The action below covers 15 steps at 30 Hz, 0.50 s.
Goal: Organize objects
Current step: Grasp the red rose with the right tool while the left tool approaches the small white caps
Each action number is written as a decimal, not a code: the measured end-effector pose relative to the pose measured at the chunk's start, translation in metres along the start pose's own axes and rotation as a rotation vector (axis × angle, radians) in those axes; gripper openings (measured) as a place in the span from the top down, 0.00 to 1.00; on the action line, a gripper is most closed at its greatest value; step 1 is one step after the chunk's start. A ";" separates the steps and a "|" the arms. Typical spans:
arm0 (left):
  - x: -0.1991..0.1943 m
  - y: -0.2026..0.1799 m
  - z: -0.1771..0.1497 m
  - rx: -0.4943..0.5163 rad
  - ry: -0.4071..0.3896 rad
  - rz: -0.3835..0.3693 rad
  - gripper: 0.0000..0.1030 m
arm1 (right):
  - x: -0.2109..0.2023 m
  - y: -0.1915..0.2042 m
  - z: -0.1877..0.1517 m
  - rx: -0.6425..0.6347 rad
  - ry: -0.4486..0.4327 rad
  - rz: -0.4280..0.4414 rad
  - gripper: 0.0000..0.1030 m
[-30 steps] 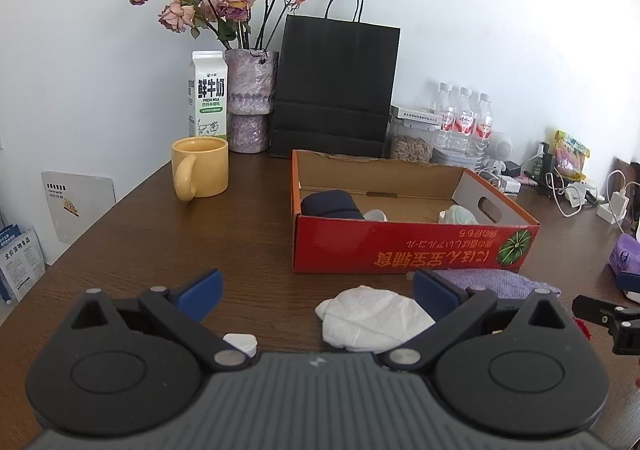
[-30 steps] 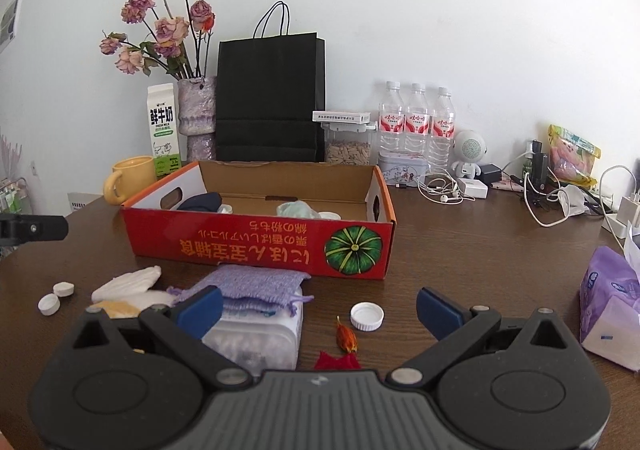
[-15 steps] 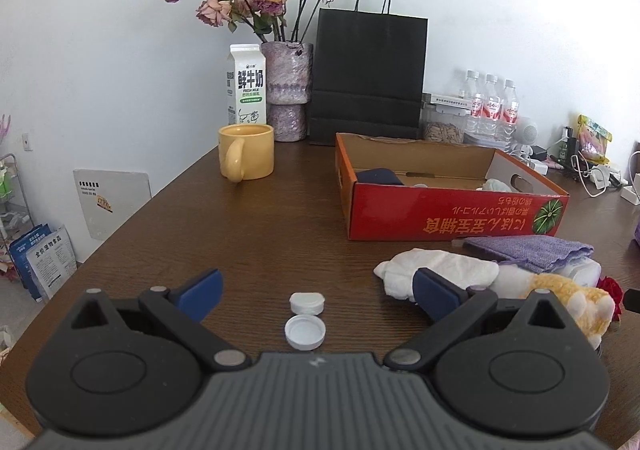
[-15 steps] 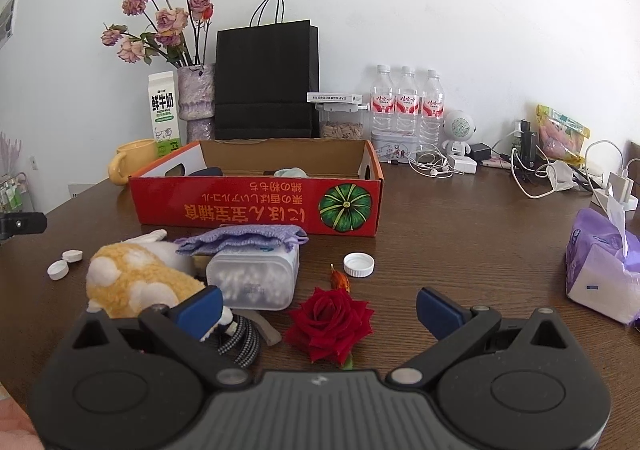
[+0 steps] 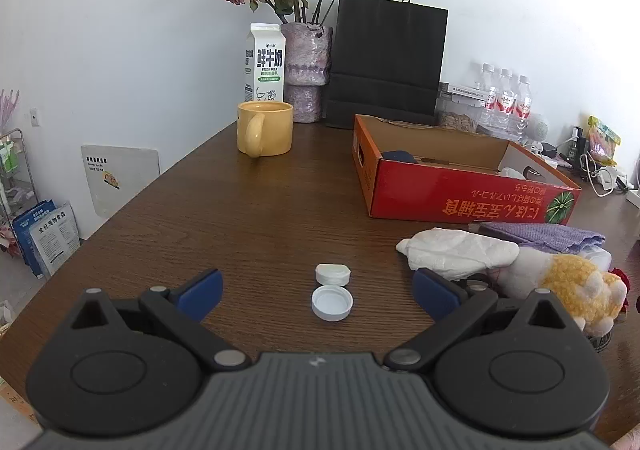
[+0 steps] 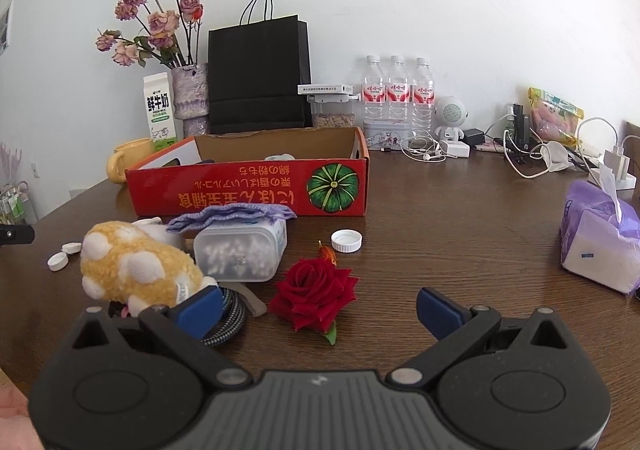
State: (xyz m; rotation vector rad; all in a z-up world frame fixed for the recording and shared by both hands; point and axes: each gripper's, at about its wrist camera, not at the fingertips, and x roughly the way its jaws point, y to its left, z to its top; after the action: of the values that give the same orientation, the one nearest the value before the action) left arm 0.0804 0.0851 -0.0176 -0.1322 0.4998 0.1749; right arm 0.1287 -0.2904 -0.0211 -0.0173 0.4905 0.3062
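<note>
A red cardboard box (image 5: 464,197) (image 6: 256,185) lies open on the brown table with a few items inside. Two white bottle caps (image 5: 332,292) sit between the fingers of my open left gripper (image 5: 318,292). To its right lie a white cloth (image 5: 456,252), a yellow plush toy (image 5: 576,286) (image 6: 132,266) and a purple cloth (image 5: 540,234). My right gripper (image 6: 318,308) is open just behind a red rose (image 6: 314,294). A clear tub (image 6: 240,250) under the purple cloth (image 6: 232,215), a braided cable (image 6: 228,320) and another white cap (image 6: 346,241) lie nearby.
A yellow mug (image 5: 264,127), milk carton (image 5: 265,63), flower vase (image 5: 306,73) and black paper bag (image 5: 386,65) stand at the back. Water bottles (image 6: 396,93), chargers and cables (image 6: 532,153) crowd the back right. A tissue pack (image 6: 596,238) lies far right.
Both grippers have pulled back from the box and lowered. The left one swung left, bringing the two caps between its fingers. The rose and plush toy came into the right view.
</note>
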 end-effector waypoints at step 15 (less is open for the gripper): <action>0.005 0.009 -0.007 -0.045 0.018 0.014 0.00 | 0.017 -0.014 -0.004 0.037 0.037 -0.031 0.10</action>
State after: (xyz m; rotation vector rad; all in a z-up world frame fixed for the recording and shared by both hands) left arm 0.0798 0.0936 -0.0271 -0.1747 0.5153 0.1989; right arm 0.1456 -0.2989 -0.0332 0.0052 0.5317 0.2668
